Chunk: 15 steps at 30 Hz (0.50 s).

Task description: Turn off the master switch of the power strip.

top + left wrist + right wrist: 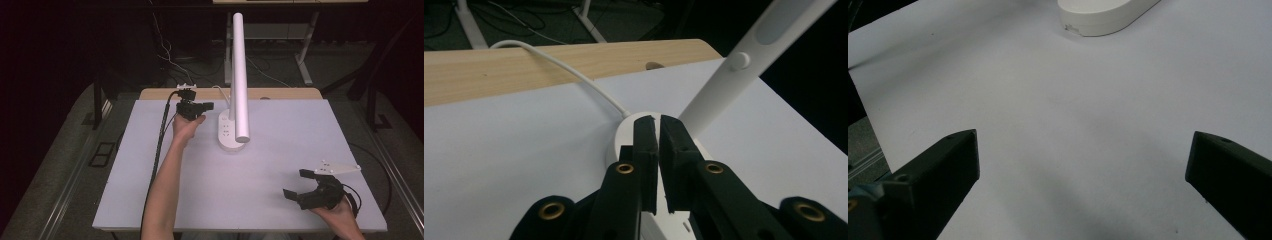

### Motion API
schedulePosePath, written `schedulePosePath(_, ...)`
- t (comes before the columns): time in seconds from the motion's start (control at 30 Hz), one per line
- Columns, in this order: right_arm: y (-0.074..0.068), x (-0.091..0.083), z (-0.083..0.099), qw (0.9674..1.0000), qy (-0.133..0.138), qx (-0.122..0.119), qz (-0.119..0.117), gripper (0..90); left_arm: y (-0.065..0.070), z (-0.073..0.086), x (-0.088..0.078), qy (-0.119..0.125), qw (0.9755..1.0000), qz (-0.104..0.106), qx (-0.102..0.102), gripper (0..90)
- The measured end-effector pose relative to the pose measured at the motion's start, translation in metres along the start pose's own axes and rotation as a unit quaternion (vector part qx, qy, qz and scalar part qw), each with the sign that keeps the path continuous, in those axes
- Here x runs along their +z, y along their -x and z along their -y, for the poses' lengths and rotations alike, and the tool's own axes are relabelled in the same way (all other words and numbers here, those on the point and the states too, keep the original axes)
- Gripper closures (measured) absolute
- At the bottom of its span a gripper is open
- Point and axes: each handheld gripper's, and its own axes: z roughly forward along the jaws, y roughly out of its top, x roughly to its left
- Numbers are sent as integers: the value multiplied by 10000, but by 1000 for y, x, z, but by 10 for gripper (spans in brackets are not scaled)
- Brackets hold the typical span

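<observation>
left claw is pinched shut on nothing, over the lamp base at 12 o'clock; I'd poke its button straight down, gently, while the right claw idles wide open

Your forearms are bare; each claw is black with brass-ringed screw holes, trailing a black cable.

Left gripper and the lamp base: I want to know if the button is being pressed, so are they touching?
Cannot tell. In the left gripper view the shut left gripper overlaps the lamp base, hiding any gap; the high view is too coarse.
</observation>
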Motion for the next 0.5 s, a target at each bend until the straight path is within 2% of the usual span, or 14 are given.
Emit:
schedulePosePath(0.1,0,0,0,10000,-2,-10,4,3,3,-1,-11,48,10000,21,70,835)
schedulePosePath(0.13,0,0,0,10000,-7,-11,-2,3,4,-1,-15,67,9999,54,102,802)
schedulePosePath(0.23,0,0,0,10000,-5,-4,5,3,5,1,-27,159,9997,163,102,634)
schedulePosePath(0.3,0,0,0,10000,-5,-11,1,3,6,3,-34,213,9991,352,115,529)
schedulePosePath(0.47,0,1,0,10000,-23,-4,-7,3,8,8,-51,167,9976,588,314,288)
schedulePosePath(0.5,0,1,0,10000,-23,-6,-6,3,9,9,-54,150,9974,612,356,267)
